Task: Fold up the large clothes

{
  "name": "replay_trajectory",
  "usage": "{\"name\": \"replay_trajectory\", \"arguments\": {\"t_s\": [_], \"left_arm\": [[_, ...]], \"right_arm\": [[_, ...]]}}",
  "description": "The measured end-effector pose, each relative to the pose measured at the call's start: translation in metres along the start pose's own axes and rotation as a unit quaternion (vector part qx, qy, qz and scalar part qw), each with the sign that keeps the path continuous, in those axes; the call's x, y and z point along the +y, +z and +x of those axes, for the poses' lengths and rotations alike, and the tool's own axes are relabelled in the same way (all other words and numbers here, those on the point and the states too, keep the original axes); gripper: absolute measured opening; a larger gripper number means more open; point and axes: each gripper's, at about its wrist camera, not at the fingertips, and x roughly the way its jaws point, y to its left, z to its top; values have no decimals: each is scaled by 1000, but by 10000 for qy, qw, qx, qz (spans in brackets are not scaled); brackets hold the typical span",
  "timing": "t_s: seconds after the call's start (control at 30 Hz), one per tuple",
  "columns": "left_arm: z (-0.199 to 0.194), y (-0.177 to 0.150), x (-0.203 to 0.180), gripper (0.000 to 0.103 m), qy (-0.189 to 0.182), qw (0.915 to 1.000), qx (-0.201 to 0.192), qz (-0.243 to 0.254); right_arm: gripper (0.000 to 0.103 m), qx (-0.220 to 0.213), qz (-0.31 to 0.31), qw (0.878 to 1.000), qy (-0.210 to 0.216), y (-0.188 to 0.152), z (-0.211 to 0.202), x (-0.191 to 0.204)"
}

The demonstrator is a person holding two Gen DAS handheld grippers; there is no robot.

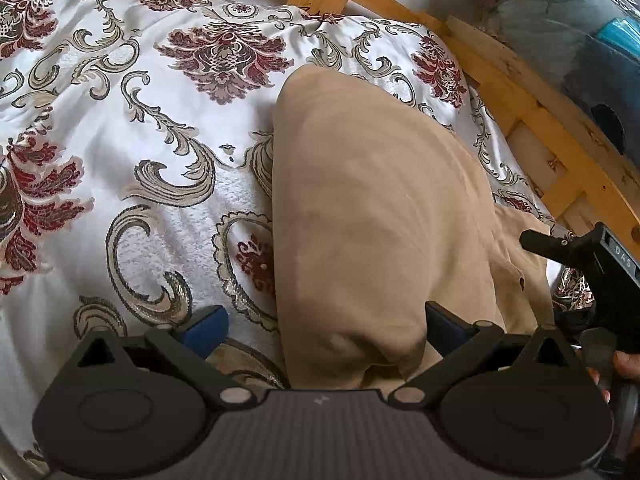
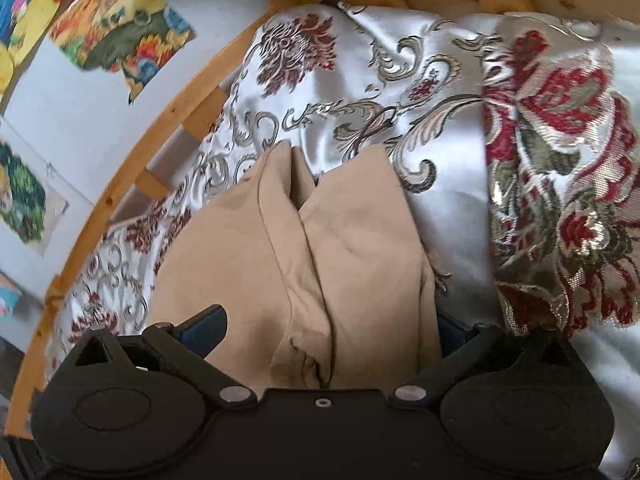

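A tan garment [image 1: 376, 216], probably trousers, lies on a bed with a white floral bedspread [image 1: 132, 160]. My left gripper [image 1: 326, 326] is open, and the near bunched end of the garment rests between its blue pads. In the right wrist view the garment [image 2: 320, 248] shows as two tan layers with a seam. My right gripper [image 2: 330, 330] is open, with the garment's near end between its fingers. The right gripper also shows at the right edge of the left wrist view [image 1: 592, 256].
A wooden bed frame [image 1: 532, 116] runs along the far side, with a grey bundle [image 1: 560, 20] beyond it. In the right wrist view a floral pillow or blanket fold [image 2: 560, 184] lies to the right, and coloured pictures [image 2: 120, 28] hang on the wall.
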Motion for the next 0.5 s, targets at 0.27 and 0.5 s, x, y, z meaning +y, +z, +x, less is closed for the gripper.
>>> {"name": "replay_trajectory", "arguments": {"t_s": [0.27, 0.5], "left_arm": [[-2, 0, -1, 103, -26, 9999, -19, 157], [-18, 29, -8, 103, -238, 9908, -70, 1332]], "right_arm": [[102, 196, -1116, 9920, -552, -13, 17, 18], [102, 228, -1563, 9846, -756, -19, 22, 24]]}}
